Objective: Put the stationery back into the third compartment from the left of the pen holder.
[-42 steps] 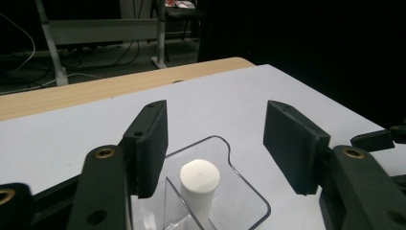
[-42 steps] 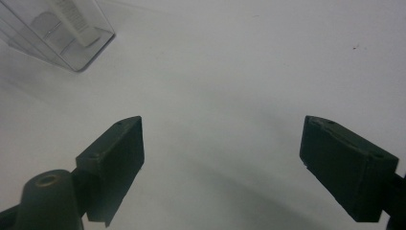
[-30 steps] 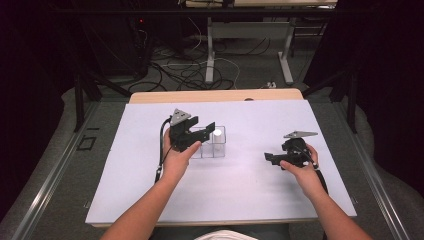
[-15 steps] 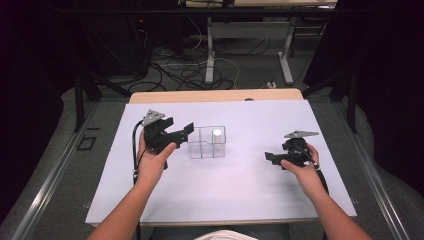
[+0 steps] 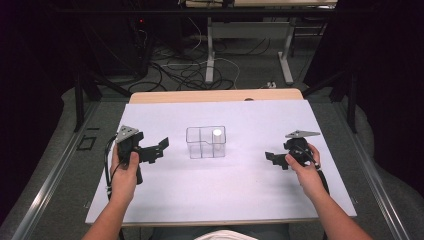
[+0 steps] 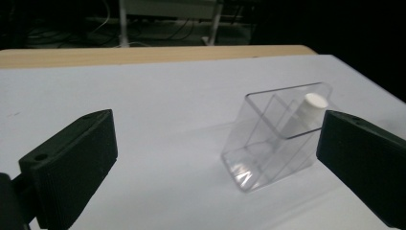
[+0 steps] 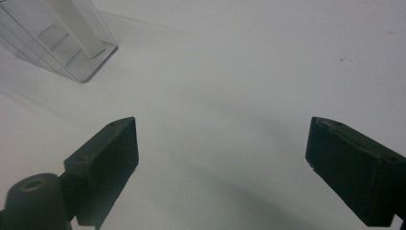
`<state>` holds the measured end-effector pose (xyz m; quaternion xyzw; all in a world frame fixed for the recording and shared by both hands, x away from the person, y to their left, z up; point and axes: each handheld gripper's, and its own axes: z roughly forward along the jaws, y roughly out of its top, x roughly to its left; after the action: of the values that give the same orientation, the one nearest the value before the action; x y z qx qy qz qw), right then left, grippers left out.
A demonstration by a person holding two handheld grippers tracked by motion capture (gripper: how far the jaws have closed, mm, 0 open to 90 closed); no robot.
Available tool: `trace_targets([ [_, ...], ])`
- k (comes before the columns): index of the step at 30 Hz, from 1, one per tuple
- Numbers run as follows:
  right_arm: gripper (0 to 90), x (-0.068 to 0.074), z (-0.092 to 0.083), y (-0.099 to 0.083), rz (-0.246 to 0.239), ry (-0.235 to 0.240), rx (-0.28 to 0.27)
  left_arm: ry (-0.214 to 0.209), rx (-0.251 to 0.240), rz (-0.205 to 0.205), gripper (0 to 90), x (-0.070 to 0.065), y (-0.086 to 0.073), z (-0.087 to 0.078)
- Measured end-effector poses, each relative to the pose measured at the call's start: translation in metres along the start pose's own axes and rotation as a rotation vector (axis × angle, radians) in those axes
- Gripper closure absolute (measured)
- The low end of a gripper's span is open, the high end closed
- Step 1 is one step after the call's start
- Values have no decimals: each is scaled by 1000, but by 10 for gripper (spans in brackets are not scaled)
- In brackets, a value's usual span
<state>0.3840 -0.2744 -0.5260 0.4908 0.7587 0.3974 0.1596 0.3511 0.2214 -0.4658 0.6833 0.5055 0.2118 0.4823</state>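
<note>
High view: clear box [image 5: 206, 142] sits between, apart from, wide-open left hand-held gripper [image 5: 161, 148] and right hand-held gripper [image 5: 270, 159].

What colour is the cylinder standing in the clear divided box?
White. The cylinder in the clear box shows best in the left gripper view.

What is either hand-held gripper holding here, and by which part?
Nothing. The left hand-held gripper and right hand-held gripper both stand open, apart from the clear box with its white cylinder.
</note>
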Motion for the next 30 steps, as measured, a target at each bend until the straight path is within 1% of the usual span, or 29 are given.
trace_targets([
  [2, 95, 0, 0, 0, 7, 2, -4, 12, 9, -15, 4, 7, -4, -4],
  [6, 93, -1, -1, 0, 13, -6, -9, 65, 22, -23, 4, 21, -14, -9],
  [7, 92, -1, -1, 0, 17, -7, -11, 75, 24, -25, 4, 25, -17, -10],
  [9, 92, -2, -2, 0, 16, -13, -12, 88, 27, -41, 4, 32, -23, -10],
  [10, 92, -2, -2, 0, 17, -13, -13, 99, 37, -43, 4, 35, -26, -10],
  [12, 84, -3, -2, 0, 11, -19, -17, 119, 40, -53, 4, 42, -32, -8],
  [14, 83, -4, -2, 0, 10, -27, -17, 121, 46, -80, 4, 47, -35, -8],
  [16, 83, -5, -2, -1, 9, -34, -20, 123, 44, -92, 4, 51, -38, -8],
  [20, 83, -7, -2, -2, 18, -48, -23, 136, 53, -89, 4, 59, -44, -6],
  [22, 83, -8, -2, -3, 18, -57, -21, 126, 58, -98, 4, 62, -48, -5],
  [24, 83, -9, -2, -3, 16, -65, -22, 111, 70, -97, 4, 65, -52, -3],
  [26, 83, -10, -2, -4, 8, -73, -24, 112, 81, -105, 4, 67, -56, -1],
  [28, 83, -11, -2, -4, 14, -81, -20, 98, 93, -107, 4, 69, -58, 0],
  [30, 83, -12, -1, -4, 14, -85, -19, 103, 96, -102, 4, 71, -60, 2],
])
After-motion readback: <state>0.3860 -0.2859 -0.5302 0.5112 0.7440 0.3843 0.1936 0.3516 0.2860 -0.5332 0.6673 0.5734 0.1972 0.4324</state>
